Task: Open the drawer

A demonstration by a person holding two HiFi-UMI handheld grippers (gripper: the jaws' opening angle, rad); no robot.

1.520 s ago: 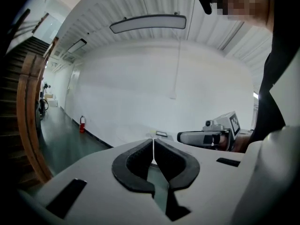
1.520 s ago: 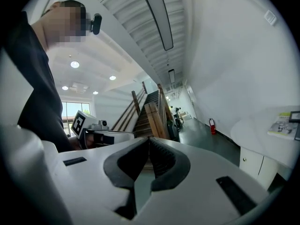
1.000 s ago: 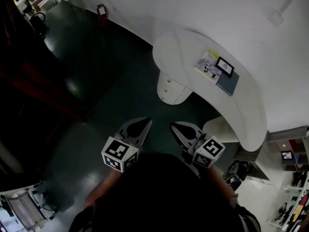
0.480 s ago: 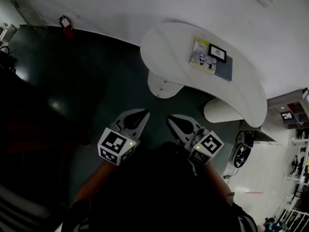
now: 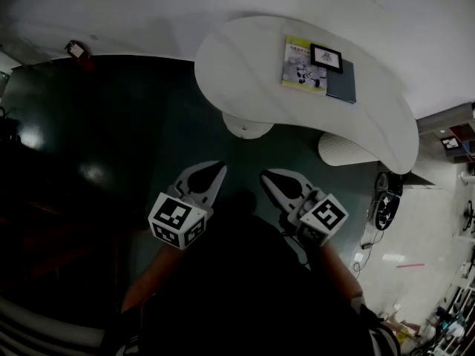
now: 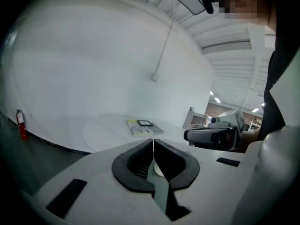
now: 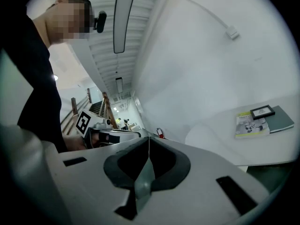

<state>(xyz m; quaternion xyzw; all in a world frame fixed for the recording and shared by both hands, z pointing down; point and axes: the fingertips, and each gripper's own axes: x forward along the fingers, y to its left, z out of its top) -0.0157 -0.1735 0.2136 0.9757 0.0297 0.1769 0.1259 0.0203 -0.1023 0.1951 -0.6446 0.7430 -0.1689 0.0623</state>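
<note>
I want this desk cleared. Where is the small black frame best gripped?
Probably from above, with the jaws across its shorter width: the black frame lies flat across the booklet and the grey notebook, so only its rim stands proud.

pedestal (image 5: 246, 127): mostly hidden under table (image 5: 237, 58) | booklet (image 5: 299, 63): print too small | floor (image 5: 74, 169) at left: too dark

Nothing legible anywhere. Can make out print on the yellow-green booklet (image 5: 300, 64), lying on the white table (image 5: 237, 58) out beyond both grippers' tips, but too small to read. Only black-and-white square marker patterns, no letters or digits, on the cubes at the back of the left gripper (image 5: 220, 167) and the right gripper (image 5: 265, 175). No readable label on the red fire extinguisher (image 5: 76, 50), far off to the left gripper's left.
</note>
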